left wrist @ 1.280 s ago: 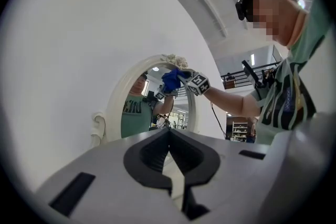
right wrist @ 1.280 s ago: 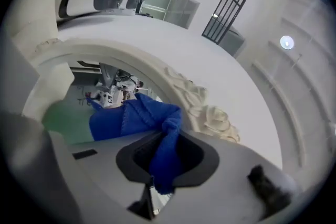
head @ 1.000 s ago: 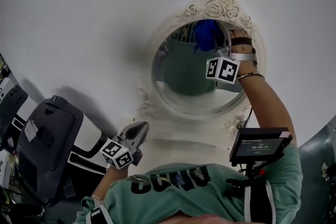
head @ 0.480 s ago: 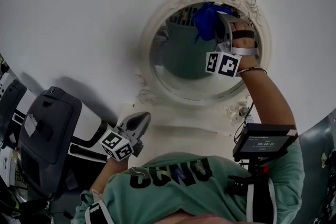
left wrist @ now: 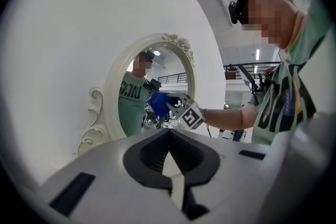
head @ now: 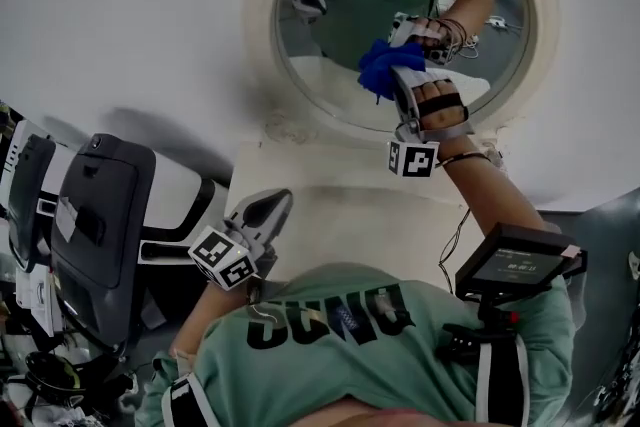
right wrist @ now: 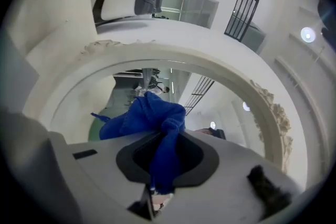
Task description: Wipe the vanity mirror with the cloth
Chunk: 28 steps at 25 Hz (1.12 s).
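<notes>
Wiping looks properly under way here. The right tool is clamped on the cloth, with the bunched end up against the glass of the vanity mirror, roughly lower-middle of the oval. In the head view the cloth seems to meet its own reflection, so I'd call that contact, or as near as makes no difference.

How much is already done? Honestly can't say. I don't spot smears or streaks anywhere on the glass, so there's no clean-versus-dirty boundary to go by. My guess is the rest of the oval needs passes too, the left side and the rim especially.

The left tool hangs low near the person's chest, well away from the mirror. Its jaws are pressed together with nothing between them, so it's just along for the ride.

The mirror is an upright oval in a cream frame with curly scrollwork, standing against a plain white wall. The glass is bright and reflective.

From the right tool's own camera the cloth is bright blue and soft, scrunched into a wad ahead of the jaws, with a strip trailing back between them. It's floppy, so it could bunch up or shift while rubbing.
</notes>
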### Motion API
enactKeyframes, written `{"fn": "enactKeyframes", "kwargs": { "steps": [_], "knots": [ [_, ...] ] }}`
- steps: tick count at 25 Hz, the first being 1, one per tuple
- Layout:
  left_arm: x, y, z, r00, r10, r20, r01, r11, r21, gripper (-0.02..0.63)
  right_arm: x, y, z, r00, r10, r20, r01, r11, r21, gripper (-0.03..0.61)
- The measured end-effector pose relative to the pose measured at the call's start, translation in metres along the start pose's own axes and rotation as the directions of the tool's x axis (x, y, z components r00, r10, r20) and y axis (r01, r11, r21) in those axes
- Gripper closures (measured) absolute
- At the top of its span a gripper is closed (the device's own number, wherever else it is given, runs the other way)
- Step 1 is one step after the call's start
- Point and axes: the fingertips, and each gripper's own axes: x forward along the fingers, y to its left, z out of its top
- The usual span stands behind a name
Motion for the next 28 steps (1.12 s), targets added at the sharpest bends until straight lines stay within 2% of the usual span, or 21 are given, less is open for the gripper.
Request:
{"fn": "enactKeyframes", "kwargs": {
  "steps": [4,7,9,11,16,20,22,23,25,28],
  "knots": [
    [-0.009,0.009,-0.030,0.996,0.012,-0.087,-0.015,0.999,-0.030,0.604,-0.018,0.112,0.015,0.991,0.134,0.024,-0.134,0.991,0.011,0.526],
    [-0.007,0.009,-0.040,0.993,0.032,-0.114,-0.039,0.997,-0.062,0.604,-0.031,0.179,0.011,0.970,0.239,0.036,-0.239,0.971,-0.006,0.526],
    [-0.005,0.006,-0.045,0.991,0.035,-0.131,-0.044,0.997,-0.066,0.604,-0.039,0.217,0.005,0.952,0.305,0.030,-0.305,0.952,-0.013,0.526],
    [-0.005,0.003,-0.050,0.988,0.031,-0.151,-0.042,0.997,-0.069,0.604,-0.044,0.232,0.001,0.949,0.315,0.018,-0.315,0.949,0.014,0.528],
    [-0.003,-0.002,-0.047,0.989,0.020,-0.150,-0.031,0.997,-0.071,0.604,-0.041,0.221,-0.004,0.944,0.330,0.017,-0.331,0.942,0.058,0.528],
    [-0.003,-0.002,-0.032,0.994,0.007,-0.111,-0.012,0.999,-0.051,0.604,-0.043,0.232,0.010,0.900,0.433,0.054,-0.436,0.897,0.074,0.528],
    [-0.009,-0.004,-0.022,0.997,0.001,-0.077,-0.004,0.999,-0.034,0.604,-0.049,0.220,0.017,0.888,0.455,0.067,-0.458,0.887,0.054,0.526],
    [-0.013,-0.005,-0.017,0.998,-0.002,-0.058,0.000,1.000,-0.027,0.604,-0.050,0.205,0.017,0.893,0.445,0.065,-0.448,0.894,0.036,0.526],
    [-0.016,-0.006,-0.005,1.000,-0.012,-0.014,0.012,1.000,-0.013,0.604,-0.046,0.152,0.014,0.923,0.380,0.064,-0.382,0.924,0.019,0.526],
    [-0.010,-0.014,0.016,0.998,-0.038,0.055,0.037,0.999,0.015,0.604,-0.035,0.024,0.002,0.977,0.193,0.087,-0.199,0.978,0.060,0.526]
  ]
}}
